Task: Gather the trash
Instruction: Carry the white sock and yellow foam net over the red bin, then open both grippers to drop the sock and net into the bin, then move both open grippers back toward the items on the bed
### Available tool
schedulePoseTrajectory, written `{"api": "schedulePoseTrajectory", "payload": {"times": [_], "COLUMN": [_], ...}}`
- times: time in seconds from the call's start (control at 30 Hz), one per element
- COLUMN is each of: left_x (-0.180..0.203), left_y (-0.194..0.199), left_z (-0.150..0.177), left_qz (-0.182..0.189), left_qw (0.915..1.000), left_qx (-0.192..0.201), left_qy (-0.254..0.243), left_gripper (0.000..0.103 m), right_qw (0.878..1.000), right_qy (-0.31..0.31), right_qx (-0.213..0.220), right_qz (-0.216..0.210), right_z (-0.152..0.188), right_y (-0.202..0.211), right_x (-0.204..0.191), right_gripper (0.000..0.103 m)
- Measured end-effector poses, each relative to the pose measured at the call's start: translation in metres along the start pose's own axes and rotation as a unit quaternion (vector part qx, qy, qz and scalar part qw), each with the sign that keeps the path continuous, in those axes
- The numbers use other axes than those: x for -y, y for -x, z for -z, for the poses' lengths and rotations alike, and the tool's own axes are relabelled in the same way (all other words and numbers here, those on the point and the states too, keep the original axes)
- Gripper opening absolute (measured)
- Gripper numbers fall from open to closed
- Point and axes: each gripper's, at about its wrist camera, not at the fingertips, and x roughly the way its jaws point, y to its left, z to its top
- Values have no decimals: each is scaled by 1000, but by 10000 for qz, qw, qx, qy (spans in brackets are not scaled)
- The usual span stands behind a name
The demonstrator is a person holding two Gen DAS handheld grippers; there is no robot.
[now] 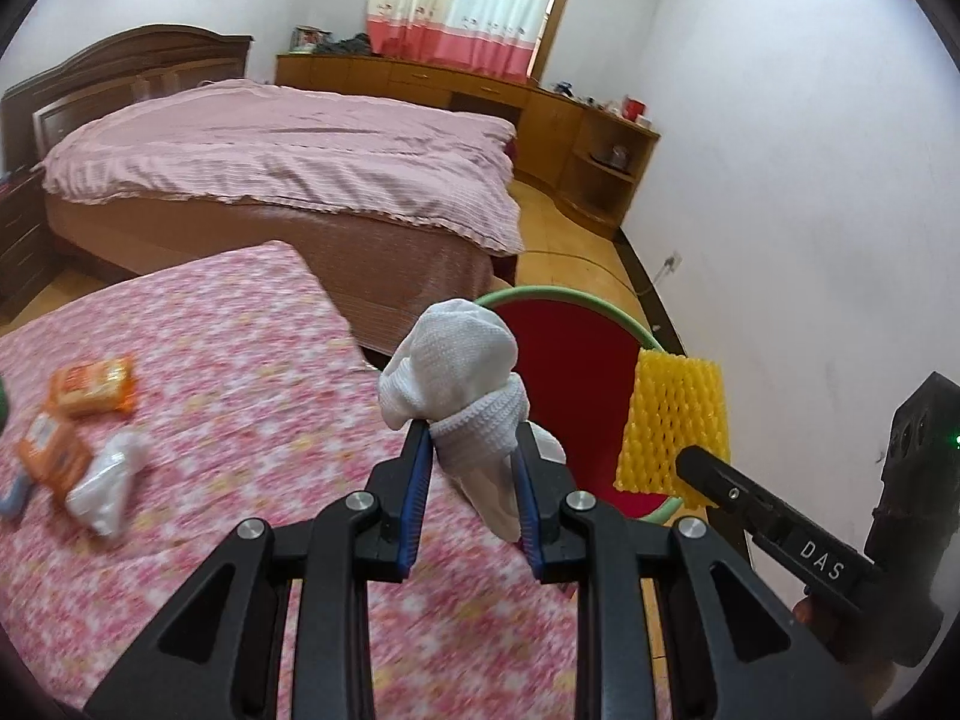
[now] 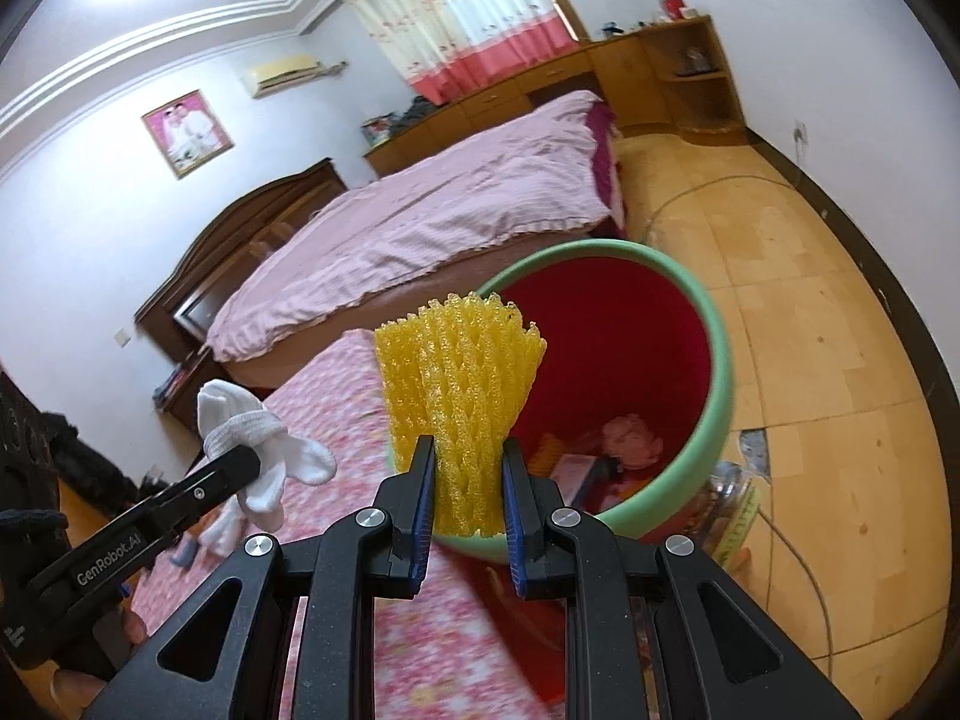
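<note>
Your left gripper (image 1: 474, 450) has its blue-padded fingers partly closed and clamped on a white sock (image 1: 462, 372), which bunches up above the pads and hangs a little below them; in the right wrist view the same sock (image 2: 252, 438) dangles over the pink floral surface (image 1: 210, 408). Your right gripper (image 2: 465, 468) is likewise pinched on a yellow foam fruit net (image 2: 459, 384), the fingers squeezing its lower part while the mesh fans out above. Both loads sit right at the green-rimmed bin (image 2: 714, 396) with the red inside: the net overlaps its near rim, and from the left wrist view the net (image 1: 672, 420) stands just in front of the bin's right edge (image 1: 636, 330), the sock near its left edge. Some scraps already lie in the bottom of the bin. Back on the floral surface, orange snack wrappers (image 1: 90, 387) and a crumpled white plastic bag (image 1: 108, 480) lie well apart from both grippers.
</note>
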Motion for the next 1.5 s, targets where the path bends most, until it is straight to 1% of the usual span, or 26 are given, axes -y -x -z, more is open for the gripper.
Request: {"api": "schedulePoseTrajectory", "payload": {"times": [0.27,0.37,0.47,0.53,0.6,0.67,0.73,0.9,1.0,1.03,1.07,1.17,1.5], "left_x": [20,24,30,34,36,38,39,36,32,31,30,24,3], "left_y": [-52,-64,-71,-73,-75,-74,-74,-69,-63,-61,-57,-49,-15], "left_z": [-1,0,1,1,2,1,1,0,0,0,0,1,3], "left_qz": [69,130,133,104,64,11,-8,-61,-84,-89,-94,-120,-291], "left_qw": [9991,9983,9979,9976,9974,9975,9974,9977,9981,9982,9984,9988,9993], "left_qx": [-370,-496,-531,-562,-571,-547,-534,-505,-475,-470,-462,-416,-212], "left_qy": [-217,-273,-337,-389,-428,-455,-475,-446,-375,-350,-311,-226,26], "left_gripper": [26,27,27,31,39,41,42,43,43,43,43,43,43], "right_qw": [9994,9990,9988,9987,9986,9986,9985,9987,9989,9989,9989,9988,9995], "right_qy": [-228,-293,-327,-336,-344,-350,-367,-335,-286,-275,-272,-269,-193], "right_qx": [-129,-187,-203,-210,-222,-240,-248,-269,-296,-306,-311,-335,-226], "right_qz": [212,262,298,322,323,317,308,259,240,239,235,226,136], "right_z": [-4,-4,-5,-5,-4,-4,-3,-1,-1,-1,-1,0,0], "right_y": [-18,-25,-28,-29,-31,-32,-33,-32,-32,-32,-32,-32,-20], "right_x": [30,37,46,47,48,48,50,48,46,46,46,43,28], "right_gripper": [20,21,23,23,24,25,29,32,40,46,49,50,50]}}
